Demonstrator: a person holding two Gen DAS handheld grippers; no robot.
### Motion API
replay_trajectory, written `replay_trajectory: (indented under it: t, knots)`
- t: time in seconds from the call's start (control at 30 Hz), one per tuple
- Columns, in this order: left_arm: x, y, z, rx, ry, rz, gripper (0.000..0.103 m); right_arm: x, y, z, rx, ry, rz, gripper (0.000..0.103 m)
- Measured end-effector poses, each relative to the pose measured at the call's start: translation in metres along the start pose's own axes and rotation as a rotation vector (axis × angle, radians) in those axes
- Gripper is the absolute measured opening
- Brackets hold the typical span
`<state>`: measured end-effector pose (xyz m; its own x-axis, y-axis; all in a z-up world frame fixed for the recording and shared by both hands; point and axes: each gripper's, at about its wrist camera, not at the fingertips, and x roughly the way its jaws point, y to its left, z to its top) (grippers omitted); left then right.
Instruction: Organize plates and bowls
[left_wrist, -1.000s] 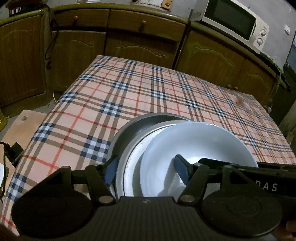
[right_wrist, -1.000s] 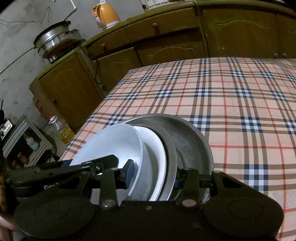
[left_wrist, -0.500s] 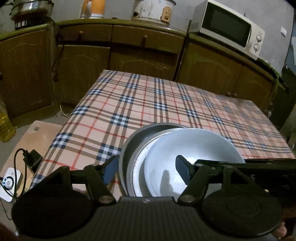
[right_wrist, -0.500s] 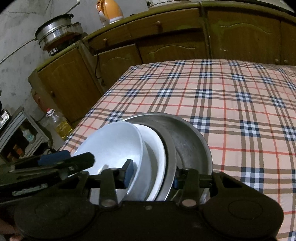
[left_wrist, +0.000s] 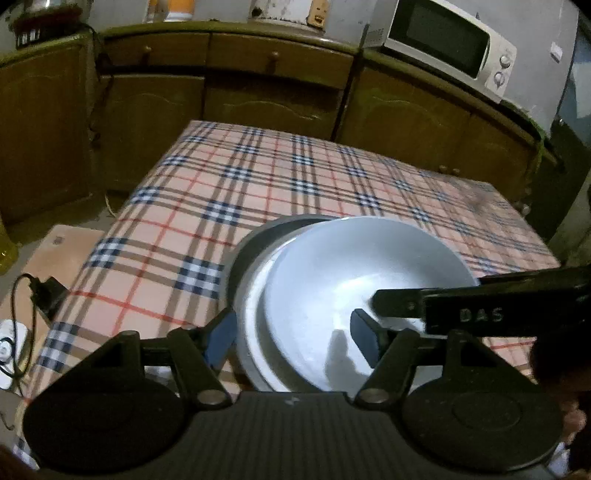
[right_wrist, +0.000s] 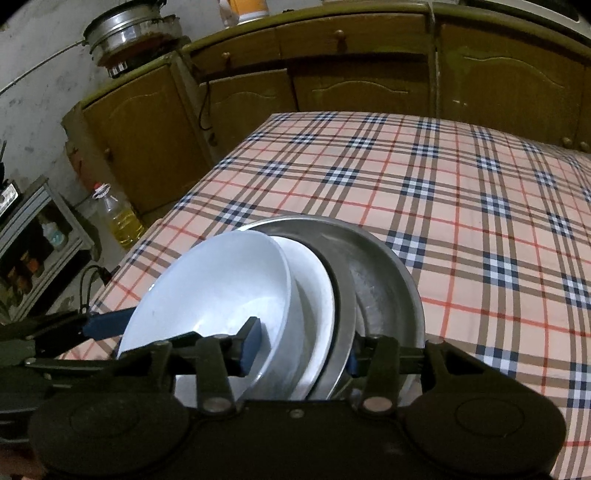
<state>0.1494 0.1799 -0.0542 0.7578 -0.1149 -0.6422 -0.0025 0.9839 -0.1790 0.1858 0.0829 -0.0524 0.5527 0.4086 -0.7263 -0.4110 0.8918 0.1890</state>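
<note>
A stack of dishes sits near the front edge of the plaid table: a white bowl on a white plate on a metal plate. My left gripper straddles the stack's near rim, with one pad inside the bowl and the other outside the plates. My right gripper holds the opposite side, one pad in the bowl and one behind the metal rim; its jaws are opening slightly. The right gripper's finger reaches over the bowl. The left gripper's blue fingertip shows beside the bowl.
The plaid tablecloth stretches ahead of the stack. Brown cabinets line the far wall, with a microwave and a steel pot on top. On the floor to the left are an oil bottle, a charger with cable and a low shelf.
The left view has tipped up, so more of the cabinets and the microwave shows. In the right view, the left gripper's finger has drawn back leftward from the bowl's middle. The stack stays between both jaws.
</note>
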Motion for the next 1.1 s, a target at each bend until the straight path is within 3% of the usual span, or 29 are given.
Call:
replay_trajectory:
  t: [0.4,0.47,0.53,0.63,0.83,0.9,0.93,0.97,1.03,1.1]
  knots:
    - [0.004,-0.003,-0.004,0.042,0.031,0.035,0.074,0.002,-0.004,0.001,-0.006,0.045,0.019,0.055]
    - [0.011,0.010,-0.006,-0.056,0.067,-0.010,0.078,0.002,-0.005,0.003,-0.007,0.052,0.016,0.055]
    - [0.013,0.022,-0.008,-0.151,0.072,-0.039,0.076,0.000,-0.005,0.003,-0.020,0.059,0.022,0.055]
    - [0.009,0.017,-0.008,-0.109,0.043,-0.011,0.070,0.001,-0.004,0.005,-0.042,0.067,0.025,0.055]
    - [0.004,0.007,-0.007,-0.045,0.016,0.004,0.070,0.007,-0.006,0.015,-0.049,0.103,0.035,0.056]
    - [0.003,0.008,-0.007,-0.036,0.011,0.013,0.070,0.010,-0.009,0.018,-0.047,0.119,0.043,0.057]
    - [0.004,0.007,-0.007,-0.032,0.013,0.017,0.070,0.011,-0.009,0.020,-0.054,0.124,0.034,0.068]
    - [0.006,0.008,-0.007,-0.032,0.015,0.016,0.077,0.009,-0.007,0.023,-0.087,0.111,-0.023,0.073]
    - [0.006,0.009,-0.006,-0.053,0.004,-0.005,0.077,0.009,-0.004,0.029,-0.142,0.106,-0.085,0.073]
    - [0.006,0.007,-0.007,-0.050,-0.002,0.000,0.077,0.009,-0.005,0.033,-0.157,0.132,-0.041,0.074]
